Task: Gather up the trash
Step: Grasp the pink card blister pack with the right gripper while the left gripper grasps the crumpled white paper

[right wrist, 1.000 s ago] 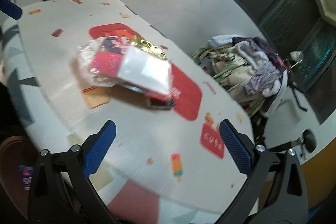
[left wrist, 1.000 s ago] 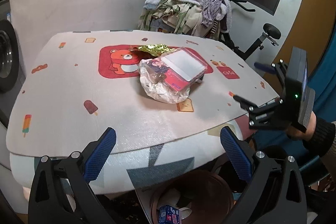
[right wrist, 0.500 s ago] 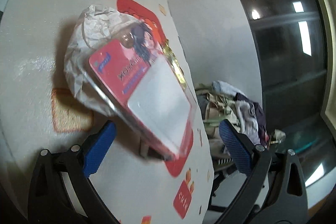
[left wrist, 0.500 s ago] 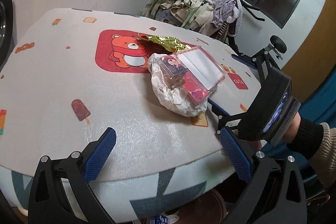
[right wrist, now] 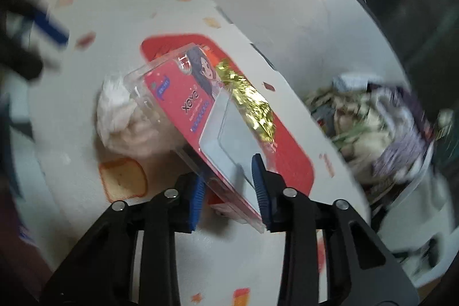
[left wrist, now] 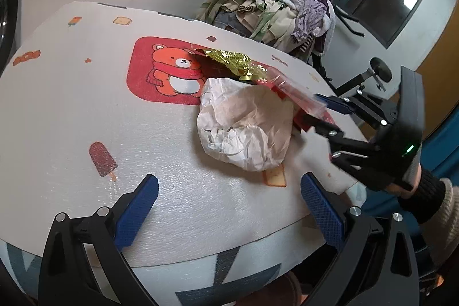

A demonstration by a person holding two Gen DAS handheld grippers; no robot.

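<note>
The red blister pack (right wrist: 198,116) sat mid-table, tilted up off the crumpled white paper (left wrist: 246,128) at its 9 o'clock, and my right gripper (right wrist: 229,191) had clamped its near edge while my left gripper (left wrist: 229,208) hung open and empty at the table's (left wrist: 57,111) near edge. I judged the pickup step begun; next came a clean lift, since gold foil (right wrist: 252,108) lay against the pack at 1 o'clock and might drag along.

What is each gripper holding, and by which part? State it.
The right gripper clamps the red blister pack by its near end, at the white panel. The left gripper is open and holds nothing.
</note>
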